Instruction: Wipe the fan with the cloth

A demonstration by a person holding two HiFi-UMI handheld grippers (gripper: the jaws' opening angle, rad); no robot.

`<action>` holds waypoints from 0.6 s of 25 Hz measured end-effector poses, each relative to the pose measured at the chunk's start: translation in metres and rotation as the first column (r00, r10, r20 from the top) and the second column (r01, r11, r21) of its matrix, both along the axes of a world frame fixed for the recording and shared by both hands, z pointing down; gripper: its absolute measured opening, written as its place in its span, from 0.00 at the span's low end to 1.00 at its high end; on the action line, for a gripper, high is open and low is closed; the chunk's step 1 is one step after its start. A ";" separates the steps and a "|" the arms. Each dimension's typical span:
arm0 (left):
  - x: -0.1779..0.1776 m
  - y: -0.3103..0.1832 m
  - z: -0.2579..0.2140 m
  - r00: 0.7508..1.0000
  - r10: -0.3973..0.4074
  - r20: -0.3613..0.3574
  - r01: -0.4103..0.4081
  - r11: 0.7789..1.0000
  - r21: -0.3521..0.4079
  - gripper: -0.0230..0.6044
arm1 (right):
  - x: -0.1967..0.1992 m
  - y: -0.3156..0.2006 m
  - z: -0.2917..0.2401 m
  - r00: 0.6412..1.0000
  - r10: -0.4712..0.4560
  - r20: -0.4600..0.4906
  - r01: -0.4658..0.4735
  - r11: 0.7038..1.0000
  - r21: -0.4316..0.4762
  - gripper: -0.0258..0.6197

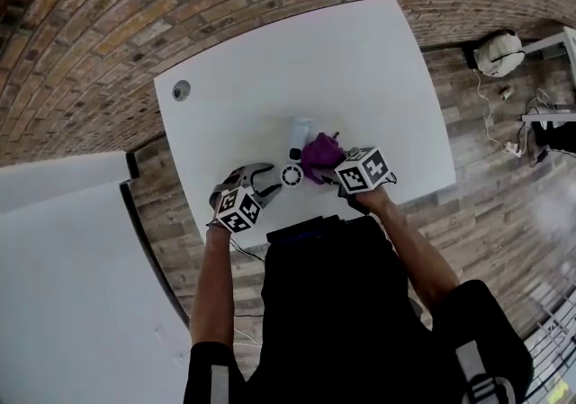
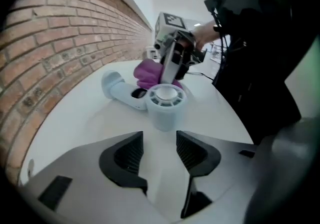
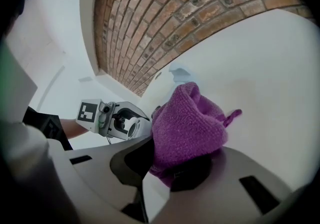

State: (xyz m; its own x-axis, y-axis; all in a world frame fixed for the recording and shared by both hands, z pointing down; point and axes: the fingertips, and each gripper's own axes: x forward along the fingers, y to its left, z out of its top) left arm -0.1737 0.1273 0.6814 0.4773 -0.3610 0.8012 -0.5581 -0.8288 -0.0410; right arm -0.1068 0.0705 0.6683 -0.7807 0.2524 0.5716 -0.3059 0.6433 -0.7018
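A small white hand fan (image 1: 293, 170) lies on the white table (image 1: 360, 69), its round grille head toward me and its handle (image 2: 117, 88) pointing away. My right gripper (image 1: 322, 173) is shut on a purple cloth (image 1: 319, 154), which rests against the fan's right side. In the right gripper view the bunched cloth (image 3: 187, 123) fills the jaws of the right gripper (image 3: 165, 168), and the fan's handle end (image 3: 181, 74) peeks above it. My left gripper (image 1: 263, 181) is open just left of the fan. Nothing is between the left gripper's (image 2: 159, 153) jaws; the fan head (image 2: 165, 103) stands a little ahead of them.
A round cable hole (image 1: 182, 90) sits near the table's far left corner. A brick wall (image 1: 135, 15) runs behind the table. A white device with cables (image 1: 498, 53) lies on the wooden floor at right. A pale panel (image 1: 63, 258) stands to the left.
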 end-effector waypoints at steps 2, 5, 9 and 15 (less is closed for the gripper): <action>0.006 -0.007 -0.004 0.999 -0.024 -0.021 0.024 1.000 0.004 0.36 | -0.009 0.000 0.000 0.999 -0.034 0.012 0.034 0.999 0.026 0.15; 0.025 -0.003 -0.004 0.999 0.031 -0.024 -0.032 0.999 -0.033 0.31 | -0.013 -0.004 -0.003 0.997 -0.063 0.033 0.062 0.997 0.038 0.14; 0.035 0.000 -0.017 0.996 0.002 -0.090 -0.008 0.998 -0.059 0.30 | -0.010 -0.006 -0.012 0.989 -0.144 0.046 0.143 0.989 0.026 0.14; 0.035 -0.006 -0.072 0.945 -0.052 -0.323 0.021 0.995 -0.100 0.30 | -0.012 -0.014 -0.057 0.978 -0.163 0.134 0.179 0.976 -0.121 0.14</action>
State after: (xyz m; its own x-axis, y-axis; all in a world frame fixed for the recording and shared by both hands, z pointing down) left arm -0.1390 0.1217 0.6097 0.7048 -0.3140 0.6362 -0.5582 -0.7989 0.2241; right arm -0.1185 0.0562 0.6108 -0.7814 0.4547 0.4274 -0.1060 0.5782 -0.8090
